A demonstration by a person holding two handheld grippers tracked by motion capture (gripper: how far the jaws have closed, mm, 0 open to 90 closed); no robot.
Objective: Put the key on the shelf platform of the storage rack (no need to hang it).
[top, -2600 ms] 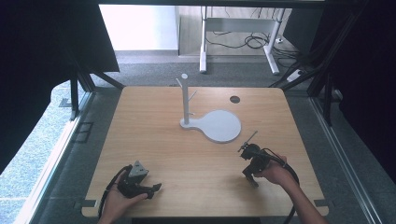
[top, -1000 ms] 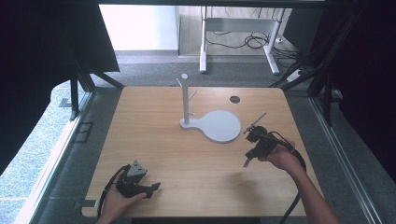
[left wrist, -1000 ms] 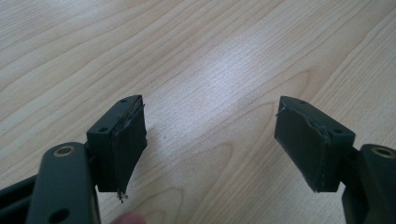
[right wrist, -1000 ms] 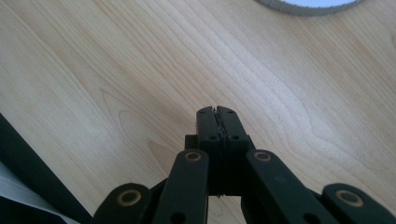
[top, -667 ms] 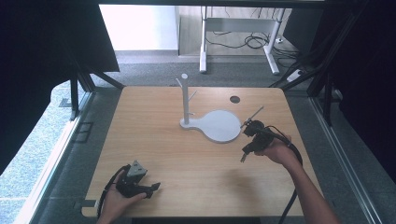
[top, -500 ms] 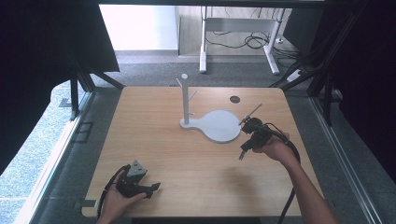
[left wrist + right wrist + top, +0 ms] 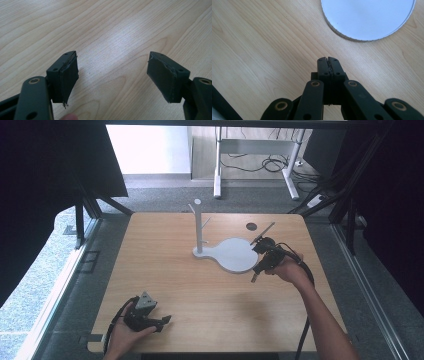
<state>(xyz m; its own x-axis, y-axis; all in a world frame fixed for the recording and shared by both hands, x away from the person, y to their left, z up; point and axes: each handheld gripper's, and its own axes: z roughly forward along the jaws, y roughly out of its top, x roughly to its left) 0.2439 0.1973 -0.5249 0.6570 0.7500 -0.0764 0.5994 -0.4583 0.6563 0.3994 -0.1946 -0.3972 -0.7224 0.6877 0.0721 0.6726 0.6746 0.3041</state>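
Note:
A white stand (image 7: 198, 227) with a thin post and side pegs rises from a flat white base whose round plate (image 7: 235, 254) lies at the table's middle right. My right gripper (image 7: 254, 279) hovers just right of that plate, jaws pressed together with nothing between them; in the right gripper view the shut tips (image 7: 328, 60) point at bare wood just below the plate's rim (image 7: 352, 38). My left gripper (image 7: 166, 321) rests near the table's front left edge. Its jaws stand wide apart over bare wood, the pads (image 7: 68, 75) holding nothing.
The wooden table (image 7: 165, 265) has a small dark round hole (image 7: 251, 226) at the back right. Black cables trail from both grippers off the front edge. Beyond the table stand a white desk frame (image 7: 250, 150) and dark curtains on both sides.
My right gripper has moved away from the front edge toward the white plate, rising a little, and stayed shut. The left gripper has not moved.

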